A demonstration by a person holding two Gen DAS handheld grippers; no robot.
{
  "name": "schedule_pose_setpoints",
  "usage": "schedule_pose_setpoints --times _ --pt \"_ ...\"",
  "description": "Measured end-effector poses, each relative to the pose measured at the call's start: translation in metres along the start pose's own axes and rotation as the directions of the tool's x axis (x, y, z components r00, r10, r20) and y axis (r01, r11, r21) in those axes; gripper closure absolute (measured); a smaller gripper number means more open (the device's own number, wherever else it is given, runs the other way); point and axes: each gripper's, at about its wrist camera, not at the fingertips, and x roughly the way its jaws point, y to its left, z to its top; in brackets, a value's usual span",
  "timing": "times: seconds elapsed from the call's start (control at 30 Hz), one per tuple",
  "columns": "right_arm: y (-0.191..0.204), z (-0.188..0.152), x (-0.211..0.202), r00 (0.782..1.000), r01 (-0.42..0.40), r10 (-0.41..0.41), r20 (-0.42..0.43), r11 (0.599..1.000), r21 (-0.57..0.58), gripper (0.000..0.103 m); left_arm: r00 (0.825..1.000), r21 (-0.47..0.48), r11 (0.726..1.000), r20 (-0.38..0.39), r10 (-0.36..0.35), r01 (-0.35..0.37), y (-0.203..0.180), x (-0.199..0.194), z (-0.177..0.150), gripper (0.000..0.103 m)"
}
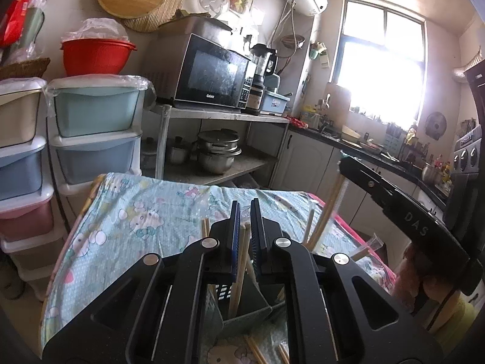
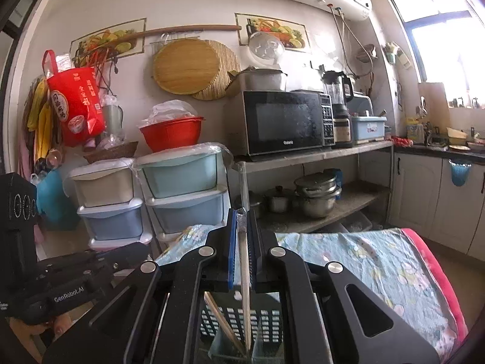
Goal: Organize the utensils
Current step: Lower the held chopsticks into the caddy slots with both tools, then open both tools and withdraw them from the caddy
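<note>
Nearest the left wrist camera, the left gripper [image 1: 245, 212] is clamped on a pale wooden chopstick [image 1: 239, 270] whose lower end drops into a dark, perforated utensil holder [image 1: 245, 312] at 6 o'clock, where other chopsticks stand. In the right wrist view, the right gripper [image 2: 241, 221] likewise pinches a thin chopstick [image 2: 245, 285] above the same holder [image 2: 239, 318]. Beyond lies a table [image 1: 145, 212] under a cartoon-print cloth, and farther off, toward 12 o'clock, a microwave [image 1: 212, 75] on a metal shelf.
</note>
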Motion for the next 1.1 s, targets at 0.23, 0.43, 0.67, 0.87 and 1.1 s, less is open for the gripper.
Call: schedule_pose_setpoints --times 0.23,0.43,0.67,0.87,1.1 --pt "-0.013 -0.011 -0.015 1.000 0.010 -0.009 -0.022 0.998 0.060 0.096 1.000 -0.015 1.000 0.000 0.016 -0.016 0.001 -0.005 -0.007 0.099" --pt "-0.016 -0.019 -0.024 0.999 0.017 -0.013 -0.045 0.997 0.073 0.096 1.000 -0.024 0.999 -0.007 0.020 -0.020 0.000 -0.006 -0.013 0.099" --pt "-0.020 -0.030 -0.030 0.997 0.019 -0.011 -0.078 0.995 0.099 0.095 1.000 -0.027 0.999 -0.010 0.025 -0.025 0.002 -0.009 -0.018 0.099" --pt "-0.024 -0.038 -0.035 0.995 0.026 -0.014 -0.102 0.993 0.113 0.094 0.999 -0.045 0.998 -0.010 0.034 -0.035 0.006 -0.014 -0.022 0.088" --pt "-0.024 -0.042 -0.040 0.993 0.024 -0.011 -0.117 0.993 0.114 0.085 0.999 -0.055 0.998 -0.012 0.043 -0.043 0.007 -0.021 -0.023 0.073"
